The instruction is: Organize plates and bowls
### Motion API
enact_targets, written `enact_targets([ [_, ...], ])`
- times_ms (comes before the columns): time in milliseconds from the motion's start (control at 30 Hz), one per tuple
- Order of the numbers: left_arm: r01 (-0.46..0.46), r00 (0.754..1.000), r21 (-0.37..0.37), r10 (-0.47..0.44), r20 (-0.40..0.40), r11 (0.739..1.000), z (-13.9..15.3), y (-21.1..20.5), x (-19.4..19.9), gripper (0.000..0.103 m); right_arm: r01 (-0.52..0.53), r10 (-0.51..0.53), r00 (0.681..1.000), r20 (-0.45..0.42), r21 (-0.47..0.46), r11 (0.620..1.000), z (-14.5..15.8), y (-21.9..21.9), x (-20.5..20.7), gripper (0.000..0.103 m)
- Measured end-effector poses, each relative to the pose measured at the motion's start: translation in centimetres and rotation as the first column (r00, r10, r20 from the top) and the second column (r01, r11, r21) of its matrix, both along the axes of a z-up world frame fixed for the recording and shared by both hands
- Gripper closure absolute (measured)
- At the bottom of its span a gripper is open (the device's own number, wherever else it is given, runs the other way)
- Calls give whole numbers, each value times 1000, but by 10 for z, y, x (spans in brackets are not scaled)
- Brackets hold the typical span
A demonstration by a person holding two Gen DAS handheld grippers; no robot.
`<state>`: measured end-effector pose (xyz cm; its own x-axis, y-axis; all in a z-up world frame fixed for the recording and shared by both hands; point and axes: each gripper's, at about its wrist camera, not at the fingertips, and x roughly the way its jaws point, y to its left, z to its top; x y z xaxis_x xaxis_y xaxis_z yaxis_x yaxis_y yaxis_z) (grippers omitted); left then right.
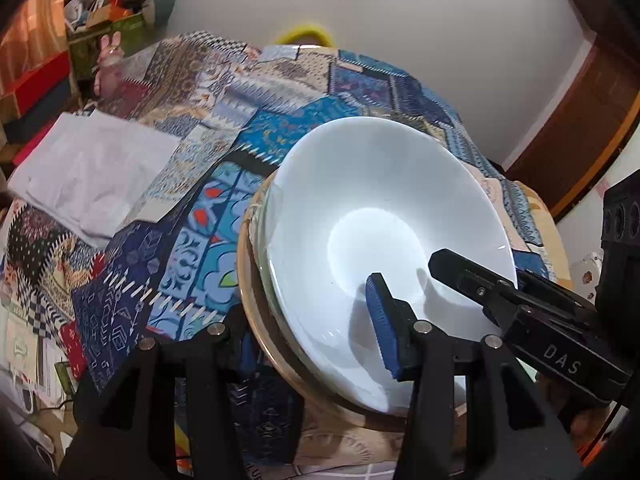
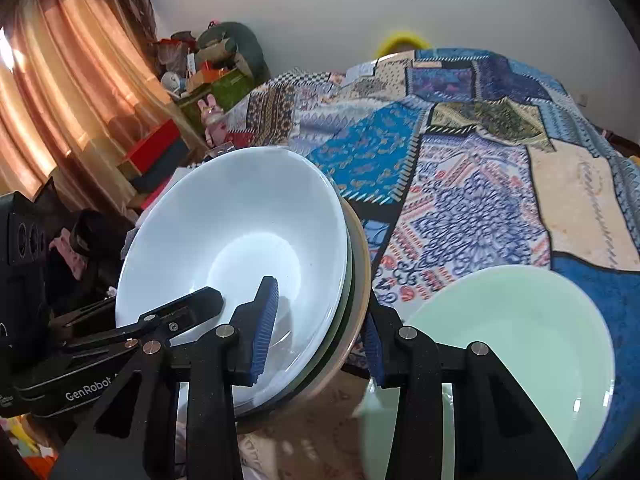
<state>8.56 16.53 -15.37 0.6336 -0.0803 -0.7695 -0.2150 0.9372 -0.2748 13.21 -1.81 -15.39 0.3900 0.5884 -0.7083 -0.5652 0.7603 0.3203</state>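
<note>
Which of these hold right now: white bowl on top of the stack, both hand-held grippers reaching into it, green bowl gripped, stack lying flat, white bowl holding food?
1. The white bowl is the top piece of the stack. True.
2. The left hand-held gripper and the right hand-held gripper each have one finger inside the white bowl. True.
3. The right hand-held gripper holds the pale green bowl. False: that bowl sits free, apart from the stack.
4. The stack lies flat on the patchwork quilt. False: it is tilted, with both grippers straddling its rim.
5. The white bowl holds food. False: it is empty.
</note>
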Motion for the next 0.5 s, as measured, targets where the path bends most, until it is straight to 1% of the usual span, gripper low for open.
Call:
enact_targets([
  [233, 41, 999, 9, -41, 29, 999, 18, -26, 4, 55, 39, -39, 999, 37, 10, 999, 16, -25, 0, 67],
  [500, 97, 995, 20, -97, 31, 995, 29, -61, 12, 55, 99, -101, 994, 52, 32, 995, 25, -63, 2, 67],
])
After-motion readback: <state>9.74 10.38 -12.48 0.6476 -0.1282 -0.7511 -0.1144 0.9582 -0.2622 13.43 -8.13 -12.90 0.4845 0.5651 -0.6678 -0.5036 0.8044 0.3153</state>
